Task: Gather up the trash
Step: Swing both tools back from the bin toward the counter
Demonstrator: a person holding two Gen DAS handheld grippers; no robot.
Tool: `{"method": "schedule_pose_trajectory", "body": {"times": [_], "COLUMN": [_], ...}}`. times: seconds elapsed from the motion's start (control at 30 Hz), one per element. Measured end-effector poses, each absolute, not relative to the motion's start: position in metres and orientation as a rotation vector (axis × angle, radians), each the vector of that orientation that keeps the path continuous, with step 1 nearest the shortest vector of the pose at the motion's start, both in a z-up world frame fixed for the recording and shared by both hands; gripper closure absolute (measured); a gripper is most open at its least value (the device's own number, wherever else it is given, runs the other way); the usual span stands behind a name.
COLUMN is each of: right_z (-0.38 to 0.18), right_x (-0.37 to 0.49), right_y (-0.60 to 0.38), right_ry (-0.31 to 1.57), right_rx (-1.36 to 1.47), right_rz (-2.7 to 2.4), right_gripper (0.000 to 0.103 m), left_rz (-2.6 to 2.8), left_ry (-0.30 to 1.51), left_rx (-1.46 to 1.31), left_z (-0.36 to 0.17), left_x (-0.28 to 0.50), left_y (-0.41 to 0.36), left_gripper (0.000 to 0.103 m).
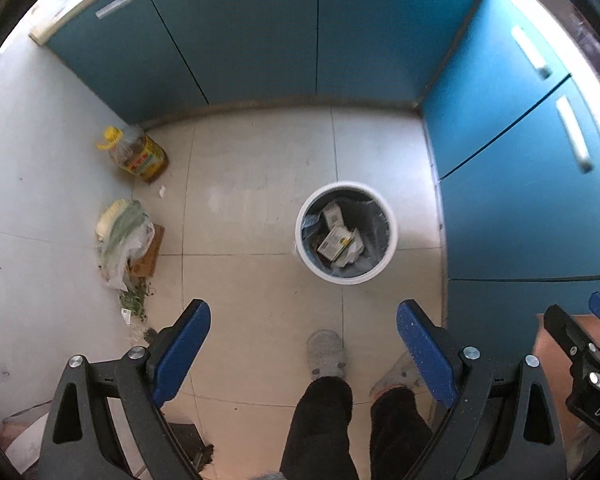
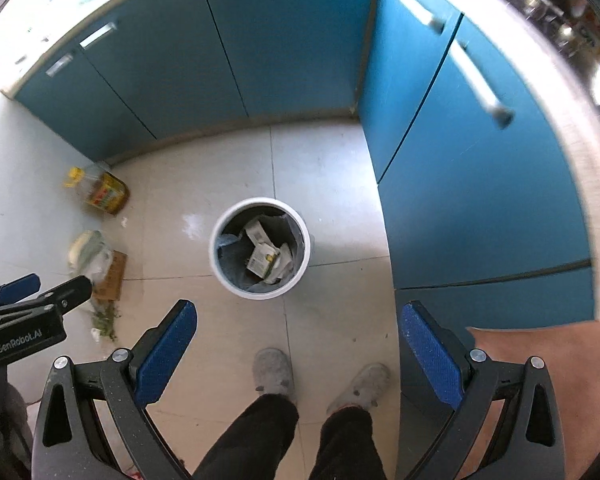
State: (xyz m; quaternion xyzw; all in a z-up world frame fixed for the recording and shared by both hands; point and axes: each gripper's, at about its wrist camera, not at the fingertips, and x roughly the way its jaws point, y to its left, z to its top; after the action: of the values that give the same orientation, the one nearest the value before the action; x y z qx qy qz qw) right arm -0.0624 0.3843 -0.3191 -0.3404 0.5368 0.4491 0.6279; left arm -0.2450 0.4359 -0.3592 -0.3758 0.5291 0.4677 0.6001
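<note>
Both grippers hang over the tiled kitchen floor [image 1: 260,184], pointing down, and each has its 2 blue-padded jaws spread wide with nothing between them: the left gripper [image 1: 303,322] in its own view and the right gripper [image 2: 299,322] in its own. The white trash bin [image 1: 390,236] stands upright on the floor ahead of them, toward 12 o'clock from the left gripper and closer to 11 o'clock from the right one [image 2: 224,272], well apart from both sets of pads. It has a dark liner, and inside lie small cartons [image 1: 334,242] and crumpled paper. Blue cabinets [image 1: 260,40] with pale bar handles close off the corner at 12 and 3 o'clock. Along the pale wall at 9 to 10 o'clock sits the loose clutter: a cooking oil bottle [image 1: 140,156] with a yellow cap, near the cabinet base; below it a bagged bundle of greens [image 1: 122,228] resting on a flat piece of brown cardboard [image 1: 150,254]; then scattered green scraps [image 1: 134,302] just beside that. A small white crumb [image 1: 162,191] of paper lies near the bottle. The person's 2 legs in dark trousers and grey slippers [image 2: 274,372] stand at 6 o'clock, between the grippers and the bin.
</note>
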Motion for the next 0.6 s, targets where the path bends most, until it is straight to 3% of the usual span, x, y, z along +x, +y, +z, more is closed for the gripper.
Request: {"method": "schedule_pose_trajectory", "body": {"times": [0.37, 0.6], "right_z": [-0.182, -0.137], "right_x": [-0.037, 0.063], "right_y": [0.327, 0.257], "right_ry": [1.237, 1.277], "right_rx": [-0.573, -0.282], "right_rz": [1.109, 0.979], "right_gripper": [0.0, 0.0], "left_rz": [1.112, 1.085], "left_ry": [1.154, 1.08], "left_rx": [-0.717, -0.486], "left_z": [-0.235, -0.182], "left_x": [-0.211, -0.111], "left_y": [0.385, 0.363], "left_gripper": [0.008, 0.008]}}
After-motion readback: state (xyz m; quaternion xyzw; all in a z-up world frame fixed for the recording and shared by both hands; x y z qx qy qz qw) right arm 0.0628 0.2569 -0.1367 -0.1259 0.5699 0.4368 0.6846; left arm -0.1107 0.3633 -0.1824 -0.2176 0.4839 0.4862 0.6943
